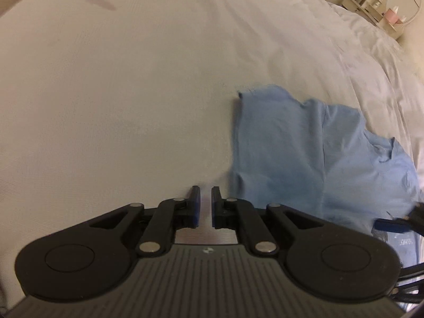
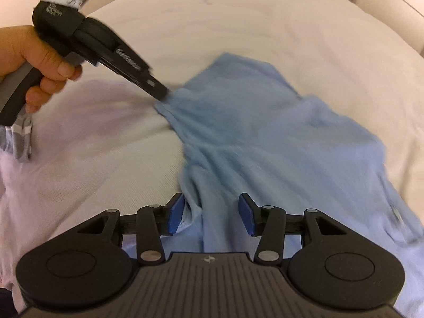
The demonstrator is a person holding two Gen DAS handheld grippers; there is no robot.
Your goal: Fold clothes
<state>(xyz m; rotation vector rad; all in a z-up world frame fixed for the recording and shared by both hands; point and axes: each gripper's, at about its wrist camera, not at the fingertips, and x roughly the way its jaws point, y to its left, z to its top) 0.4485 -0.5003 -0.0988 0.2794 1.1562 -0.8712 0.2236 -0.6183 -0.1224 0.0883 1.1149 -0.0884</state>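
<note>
A light-blue T-shirt (image 2: 265, 137) lies rumpled on a white bedsheet (image 2: 238, 26). The left gripper (image 2: 163, 96), held in a hand (image 2: 34, 55), pinches the shirt's edge, its jaws nearly closed. The right gripper (image 2: 210, 216) hovers half-open over bunched folds, gripping nothing.

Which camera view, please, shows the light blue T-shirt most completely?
The left wrist view: the light blue T-shirt lies sharp there, with its sleeve, collar and chest print visible, though its right side is cut off. The right wrist view shows it blurred and bunched, with folds running under the camera.
</note>
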